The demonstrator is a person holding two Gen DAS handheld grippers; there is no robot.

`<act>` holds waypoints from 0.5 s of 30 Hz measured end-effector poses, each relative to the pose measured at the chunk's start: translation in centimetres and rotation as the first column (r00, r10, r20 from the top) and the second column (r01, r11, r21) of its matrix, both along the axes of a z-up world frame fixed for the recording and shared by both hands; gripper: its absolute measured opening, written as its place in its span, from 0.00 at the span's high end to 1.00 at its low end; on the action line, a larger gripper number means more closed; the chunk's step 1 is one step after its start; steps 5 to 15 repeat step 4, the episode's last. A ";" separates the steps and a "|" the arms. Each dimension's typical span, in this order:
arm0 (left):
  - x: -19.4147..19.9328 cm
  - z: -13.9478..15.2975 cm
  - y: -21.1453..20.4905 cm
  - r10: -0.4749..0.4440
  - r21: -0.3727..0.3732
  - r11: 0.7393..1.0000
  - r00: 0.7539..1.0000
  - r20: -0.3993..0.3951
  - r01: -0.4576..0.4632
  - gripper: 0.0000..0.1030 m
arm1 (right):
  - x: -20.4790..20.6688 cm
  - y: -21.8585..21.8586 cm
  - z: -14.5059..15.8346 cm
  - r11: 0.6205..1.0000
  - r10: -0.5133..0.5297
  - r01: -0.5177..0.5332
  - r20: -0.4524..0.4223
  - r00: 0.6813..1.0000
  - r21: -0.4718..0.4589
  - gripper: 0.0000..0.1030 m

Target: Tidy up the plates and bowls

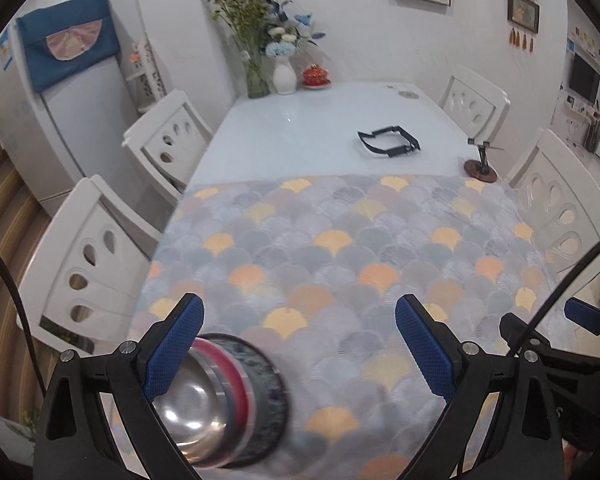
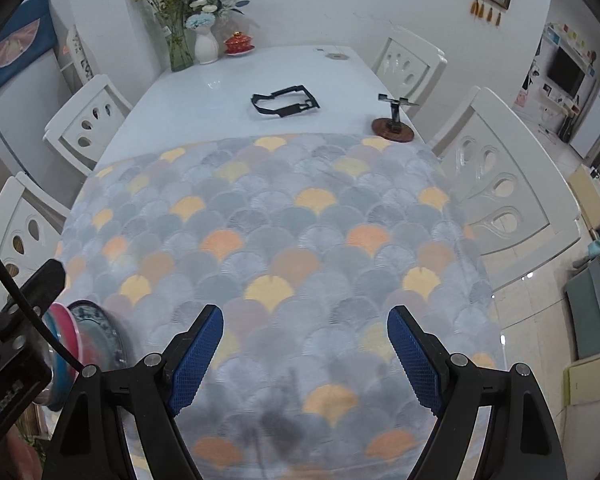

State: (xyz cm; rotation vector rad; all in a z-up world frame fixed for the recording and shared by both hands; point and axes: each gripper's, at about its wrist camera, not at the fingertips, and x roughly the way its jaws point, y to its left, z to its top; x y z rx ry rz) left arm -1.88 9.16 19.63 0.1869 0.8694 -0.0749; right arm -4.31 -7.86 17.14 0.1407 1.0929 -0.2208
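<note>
A stack of dishes sits low on the patterned cloth in the left wrist view: a steel bowl (image 1: 188,404) in a pink bowl (image 1: 236,376) on a dark patterned plate (image 1: 266,400). It lies just inside my left gripper's left finger, blurred. My left gripper (image 1: 300,344) is open, its fingers wide apart. The same stack (image 2: 88,332) shows at the lower left of the right wrist view, partly hidden by the left gripper's body. My right gripper (image 2: 304,356) is open and empty above the cloth.
A black strap frame (image 1: 388,142) and a small stand on a round wooden base (image 1: 480,170) lie on the bare white table (image 1: 300,120). Vases of flowers (image 1: 260,40) and a red lidded bowl (image 1: 315,76) stand at the far end. White chairs (image 1: 100,248) line both sides.
</note>
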 end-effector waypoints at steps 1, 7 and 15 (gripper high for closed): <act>0.0 -0.2 -0.6 0.001 0.007 1.000 1.000 0.002 -0.001 0.06 | 0.1 -0.5 -0.2 1.000 0.001 -0.001 -0.004 1.000 0.003 0.20; -0.1 -0.6 -2.8 0.003 0.039 0.999 1.000 0.025 -0.004 0.06 | 0.5 -2.3 -1.2 1.000 0.014 -0.014 -0.024 1.000 0.007 0.20; -0.1 -0.6 -2.8 0.003 0.039 0.999 1.000 0.025 -0.004 0.06 | 0.5 -2.3 -1.2 1.000 0.014 -0.014 -0.024 1.000 0.007 0.20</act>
